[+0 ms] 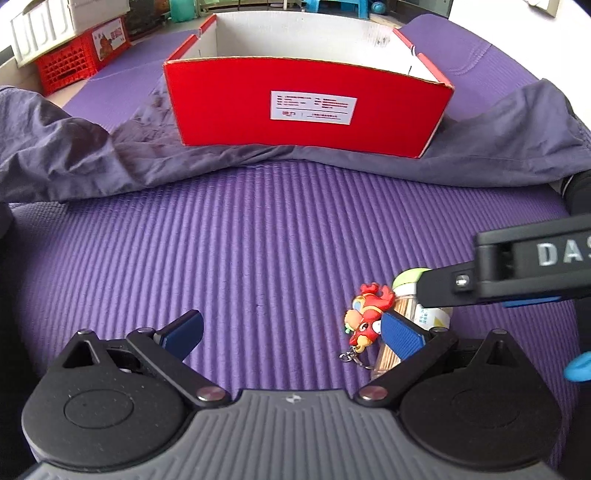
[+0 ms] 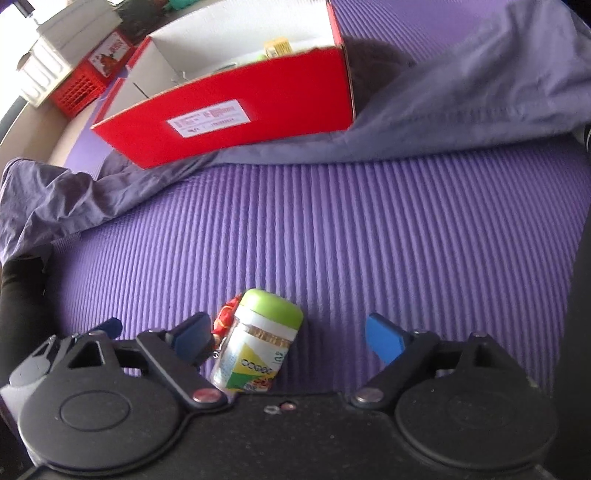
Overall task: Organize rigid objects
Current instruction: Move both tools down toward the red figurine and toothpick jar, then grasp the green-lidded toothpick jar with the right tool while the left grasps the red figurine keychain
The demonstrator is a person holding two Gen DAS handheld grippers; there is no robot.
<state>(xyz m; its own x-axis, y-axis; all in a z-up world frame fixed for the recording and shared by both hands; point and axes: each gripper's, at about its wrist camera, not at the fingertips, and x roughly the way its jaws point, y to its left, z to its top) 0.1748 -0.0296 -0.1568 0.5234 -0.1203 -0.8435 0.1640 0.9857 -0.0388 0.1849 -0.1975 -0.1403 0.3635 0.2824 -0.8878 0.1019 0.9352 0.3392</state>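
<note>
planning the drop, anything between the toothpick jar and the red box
Nothing visible: bare purple mat runs from the toothpick jar to the red box. Only the grey cloth lies at the box's base.

Ribbed foam mat (image 1: 258, 240), matt cardboard box (image 1: 306, 110), creased cloth (image 1: 92, 155).

A ribbed purple foam mat (image 1: 258, 236) fills the foreground, with a rumpled grey-purple cloth (image 1: 74, 155) draped across its far side. Beyond the mat's left edge sits a red plastic crate (image 1: 70, 66), pale floor around it, and a white slatted piece (image 1: 40, 29) on top. Daylight washes in bright from the upper left.
</note>
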